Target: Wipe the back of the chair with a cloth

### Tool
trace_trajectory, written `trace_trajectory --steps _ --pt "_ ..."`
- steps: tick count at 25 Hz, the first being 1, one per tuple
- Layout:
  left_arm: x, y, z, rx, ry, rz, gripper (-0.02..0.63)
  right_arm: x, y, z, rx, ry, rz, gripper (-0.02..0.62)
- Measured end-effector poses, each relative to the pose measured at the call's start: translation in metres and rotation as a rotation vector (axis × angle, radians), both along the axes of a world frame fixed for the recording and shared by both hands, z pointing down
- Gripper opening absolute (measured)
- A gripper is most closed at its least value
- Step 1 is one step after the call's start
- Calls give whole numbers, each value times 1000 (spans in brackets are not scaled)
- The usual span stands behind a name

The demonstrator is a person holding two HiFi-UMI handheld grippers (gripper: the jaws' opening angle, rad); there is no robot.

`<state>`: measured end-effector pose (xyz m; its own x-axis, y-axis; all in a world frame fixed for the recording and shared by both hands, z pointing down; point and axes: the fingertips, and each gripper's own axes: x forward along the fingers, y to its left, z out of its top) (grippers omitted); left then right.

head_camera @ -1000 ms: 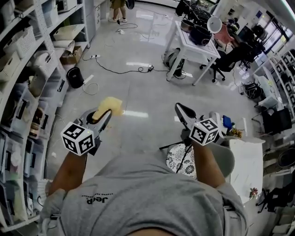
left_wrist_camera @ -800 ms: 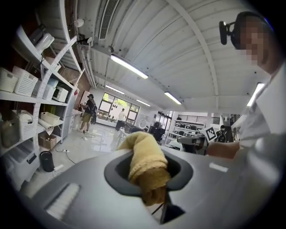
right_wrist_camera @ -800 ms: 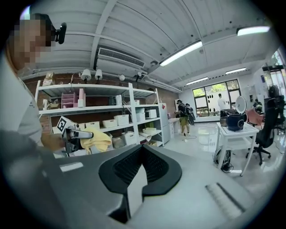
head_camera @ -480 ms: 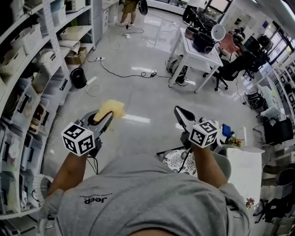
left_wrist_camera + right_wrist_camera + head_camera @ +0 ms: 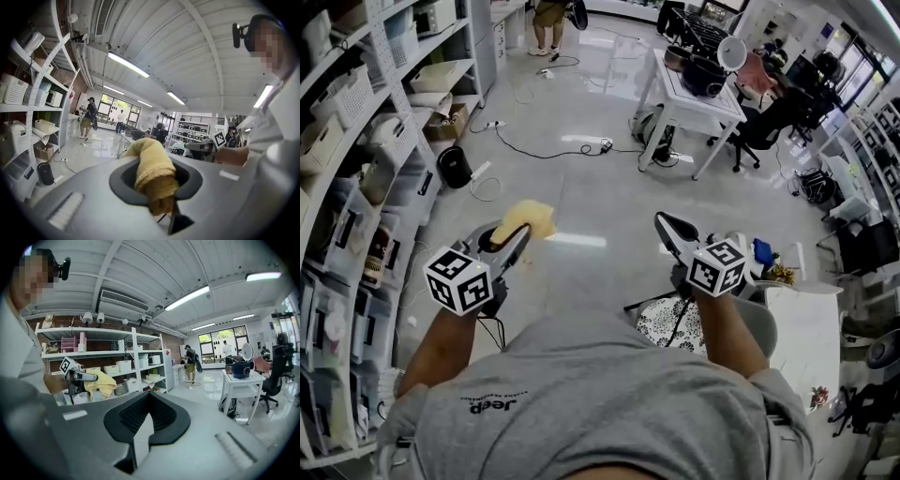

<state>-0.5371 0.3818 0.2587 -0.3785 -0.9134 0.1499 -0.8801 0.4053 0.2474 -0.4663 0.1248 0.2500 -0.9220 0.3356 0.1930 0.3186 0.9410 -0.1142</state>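
Left gripper view shows us the cloth (image 5: 151,164)'s looped weave (head view: a yellow lump). Our left gripper (image 5: 158,204) pinches it; right gripper (image 5: 140,430) closed, empty.

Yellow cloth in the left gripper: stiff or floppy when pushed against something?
Probably floppy: the yellow cloth bunches in soft folds where the left gripper pinches it. In the right gripper view its loose part hangs below the jaws, so it would likely squash flat under pressure. It looks light for its bulk.

Shelving (image 5: 356,150) along L; tabletop (image 5: 698,94) ahead, R of ctr. Cloth (image 5: 525,218) in L gripper (image 5: 514,236); R gripper (image 5: 664,223) alongside, well apart, above chair (image 5: 761,328) at lower R.
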Motion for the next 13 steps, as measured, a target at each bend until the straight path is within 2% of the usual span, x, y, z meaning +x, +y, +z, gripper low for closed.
trace_trajectory --steps 13 --pt "9 4 5 31 10 2 123 11 5 4 7 -8 -7 2"
